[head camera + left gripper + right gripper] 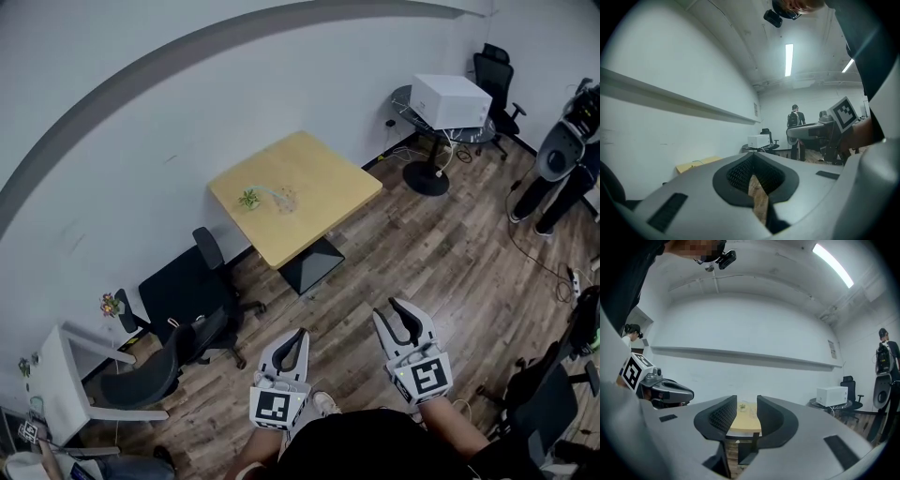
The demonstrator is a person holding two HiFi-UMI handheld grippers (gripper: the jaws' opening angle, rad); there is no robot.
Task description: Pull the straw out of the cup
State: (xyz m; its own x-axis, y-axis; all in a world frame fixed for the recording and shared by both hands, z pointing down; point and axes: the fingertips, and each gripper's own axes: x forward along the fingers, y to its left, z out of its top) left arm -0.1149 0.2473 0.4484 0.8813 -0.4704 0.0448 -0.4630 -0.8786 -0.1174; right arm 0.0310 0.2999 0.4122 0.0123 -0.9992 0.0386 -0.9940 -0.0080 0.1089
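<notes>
Far ahead, a clear cup (286, 199) stands on a square wooden table (319, 169), with a small green item (249, 198) beside it on the left. The straw is too small to make out. My left gripper (300, 334) is held over the wooden floor, well short of the table, jaws shut and empty. My right gripper (392, 309) is beside it, slightly open with nothing between its jaws. In the right gripper view, the table (743, 425), the cup (753, 411) and the green item (742, 406) show through the gap of the right gripper (746, 401). In the left gripper view the left gripper (753, 155) is shut.
Black office chairs (187, 300) stand left of the table, near a white desk (56, 375). At the back right, a round table carries a white box (450, 98) beside a black chair (494, 75). A dark machine (562, 159) and floor cables are at the right. A person (794, 117) stands far off.
</notes>
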